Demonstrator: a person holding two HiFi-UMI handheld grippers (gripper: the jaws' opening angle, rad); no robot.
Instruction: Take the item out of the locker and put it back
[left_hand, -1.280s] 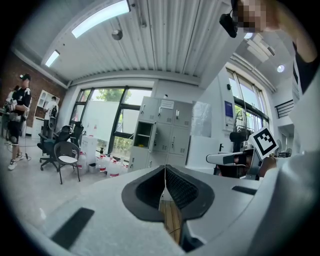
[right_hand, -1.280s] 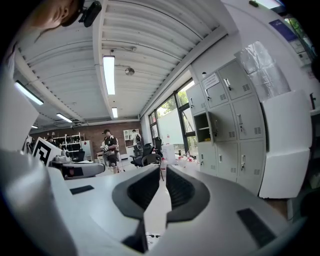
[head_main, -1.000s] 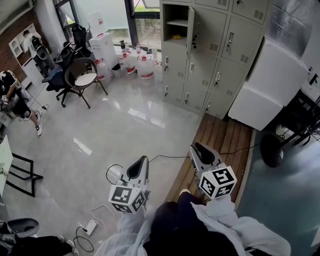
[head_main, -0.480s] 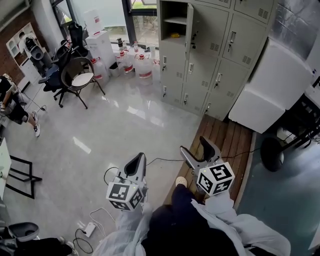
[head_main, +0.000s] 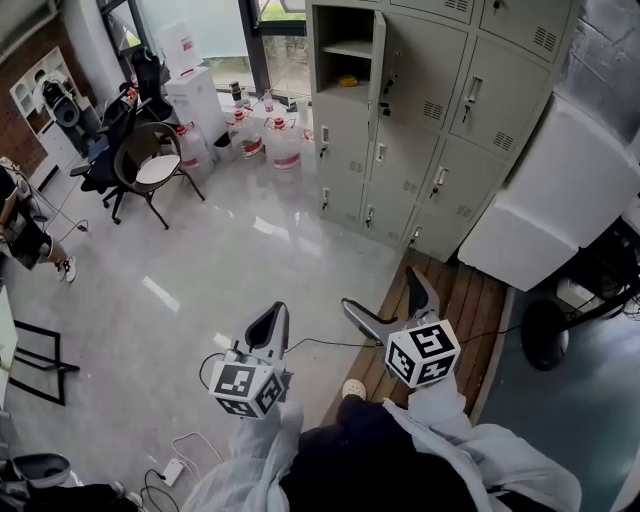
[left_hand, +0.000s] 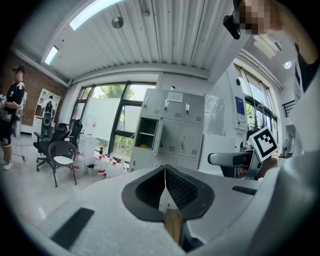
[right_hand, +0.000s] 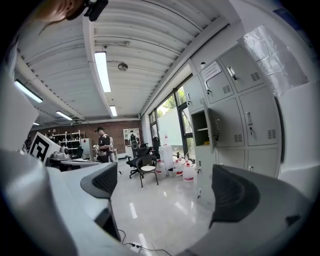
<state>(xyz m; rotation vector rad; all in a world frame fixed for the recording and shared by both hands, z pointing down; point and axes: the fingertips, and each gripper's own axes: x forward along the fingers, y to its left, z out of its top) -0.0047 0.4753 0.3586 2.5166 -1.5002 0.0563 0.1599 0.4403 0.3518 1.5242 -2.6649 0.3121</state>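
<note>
While standing well back from the locker (head_main: 432, 100), holds left gripper (head_main: 276, 314) pressed together, empty; has just been spreading right gripper (head_main: 379, 287) wide, empty. Sees yellow item (head_main: 347, 80) inside open compartment (head_main: 338, 25), long axis indiscernible.

White sleeves (head_main: 445, 415) meet the grey, black-padded left tongs (head_main: 275, 316) and right tongs (head_main: 384, 293), each bearing a black-and-white marker cube (head_main: 243, 388).

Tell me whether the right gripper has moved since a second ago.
Yes. The right gripper has come forward along the wooden floor strip toward the lockers, its jaws just opening, nothing between them.
</note>
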